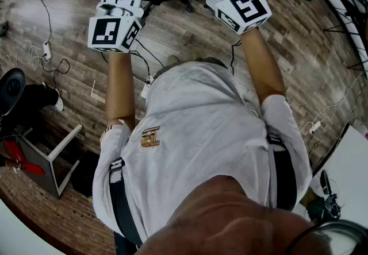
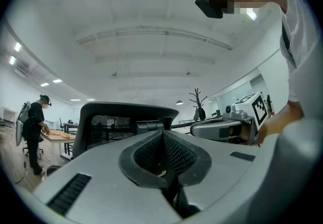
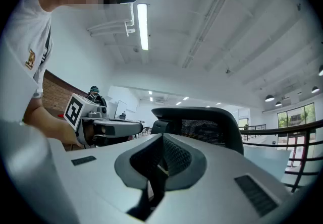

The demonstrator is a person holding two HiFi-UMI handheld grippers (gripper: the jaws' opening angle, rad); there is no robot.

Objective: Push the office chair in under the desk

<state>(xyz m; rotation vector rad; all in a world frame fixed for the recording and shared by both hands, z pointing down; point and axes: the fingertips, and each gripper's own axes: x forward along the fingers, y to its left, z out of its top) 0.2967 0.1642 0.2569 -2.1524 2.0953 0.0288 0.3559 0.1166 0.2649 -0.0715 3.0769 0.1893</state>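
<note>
The left gripper (image 2: 162, 136) and right gripper (image 3: 162, 140), jaws closed and empty, were held level, side by side near the chair (image 2: 108, 126) back, presumably for pushing rather than gripping.

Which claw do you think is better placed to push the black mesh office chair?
Probably left: left claw points within the black mesh office chair's back; right claw aims at its edge.

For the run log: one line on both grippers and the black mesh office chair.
left gripper: shut, empty | right gripper: shut, empty | black mesh-backed office chair: ahead of both grippers, contact unclear
</note>
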